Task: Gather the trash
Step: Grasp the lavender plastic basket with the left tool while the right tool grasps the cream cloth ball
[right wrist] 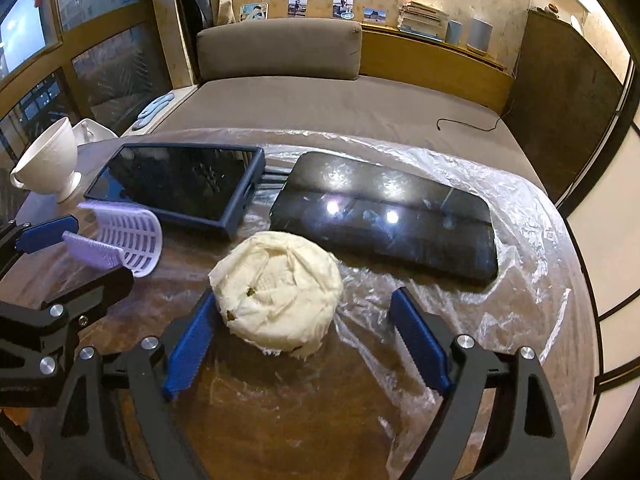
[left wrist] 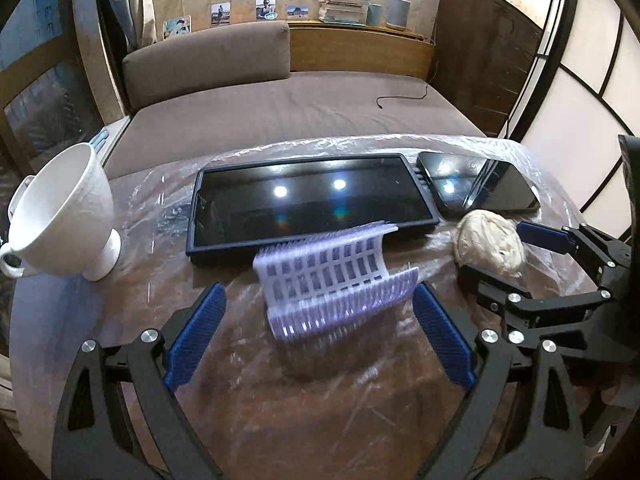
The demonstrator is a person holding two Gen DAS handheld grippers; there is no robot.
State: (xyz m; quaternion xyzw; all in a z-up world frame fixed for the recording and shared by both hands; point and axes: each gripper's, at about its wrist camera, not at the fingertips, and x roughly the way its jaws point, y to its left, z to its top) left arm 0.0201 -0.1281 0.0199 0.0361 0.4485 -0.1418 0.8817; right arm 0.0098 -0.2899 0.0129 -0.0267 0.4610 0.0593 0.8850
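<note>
A curled purple-and-white plastic mesh piece (left wrist: 332,280) lies on the plastic-covered round table, between the open fingers of my left gripper (left wrist: 318,336); it also shows in the right wrist view (right wrist: 120,242). A crumpled white paper wad (right wrist: 276,292) sits between the open fingers of my right gripper (right wrist: 308,338), its left side close to the left pad. In the left wrist view the wad (left wrist: 490,242) lies at the right with the right gripper (left wrist: 500,256) around it. Neither gripper holds anything.
A dark-framed tablet (left wrist: 312,204) and a black phone (right wrist: 384,216) lie behind the trash. A second dark device (left wrist: 504,192) leans at the right. A white cup (left wrist: 64,216) stands at the table's left edge. Crinkled clear plastic (right wrist: 520,280) covers the table. A brown couch (left wrist: 300,108) lies beyond.
</note>
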